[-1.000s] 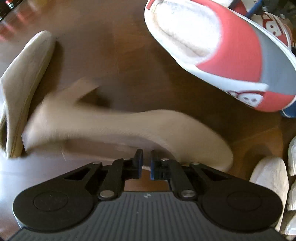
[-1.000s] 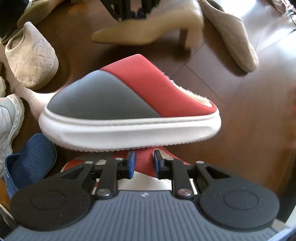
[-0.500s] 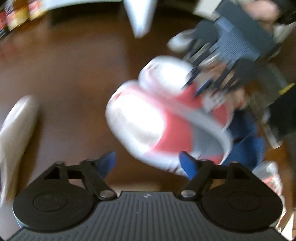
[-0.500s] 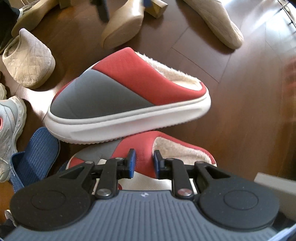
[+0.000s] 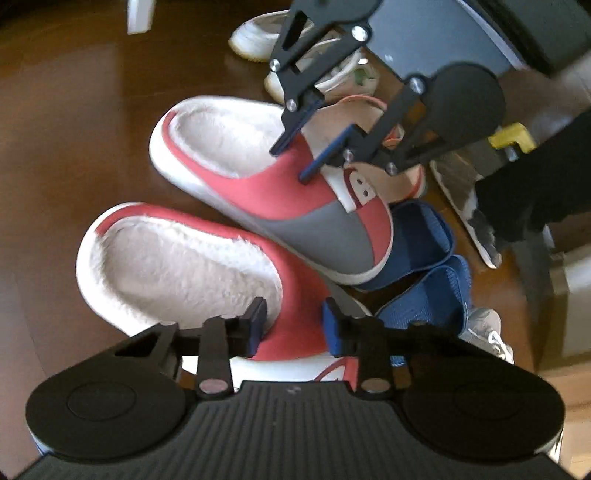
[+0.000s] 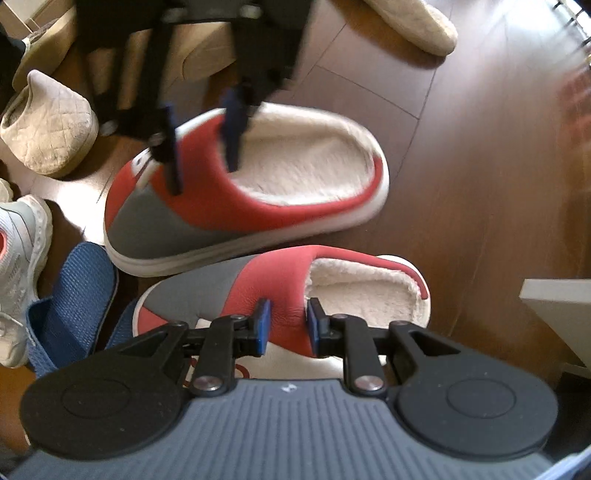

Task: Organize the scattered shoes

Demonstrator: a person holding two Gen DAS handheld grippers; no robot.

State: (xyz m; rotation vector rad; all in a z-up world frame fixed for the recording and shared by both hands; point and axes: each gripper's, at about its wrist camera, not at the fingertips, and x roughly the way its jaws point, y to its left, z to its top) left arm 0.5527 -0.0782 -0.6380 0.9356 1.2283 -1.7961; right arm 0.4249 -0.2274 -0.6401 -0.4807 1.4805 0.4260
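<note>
A person's left hand-held gripper (image 5: 293,323) comes down over the red upper of one red-and-grey fleece-lined slipper (image 5: 192,269). Its blue-padded jaws are closing, one pad inside the furry opening and the other on the outside of the upper, with the red edge between them but a sliver of gap still showing on each side. The right hand-held gripper (image 6: 284,325) points straight down and pinches the red upper of the second matching slipper (image 6: 332,280) at the lip of its opening, its jaws drawn close on the fabric. Seen from the left wrist, this second slipper (image 5: 273,177) hangs tilted in that grip, toe low, just beyond the first. The two slippers lie side by side, nearly touching, toes toward a pile of other footwear on the dark wooden floor (image 6: 480,166). At their toes sit two blue mesh slippers (image 5: 424,266), with white trainers (image 5: 255,40) beyond. From the right wrist, a quilted beige slipper (image 6: 48,129) stands to the upper left, a cream slipper (image 6: 417,26) lies along the top edge, and a grey-white trainer (image 6: 18,258) rests at the left edge.
</note>
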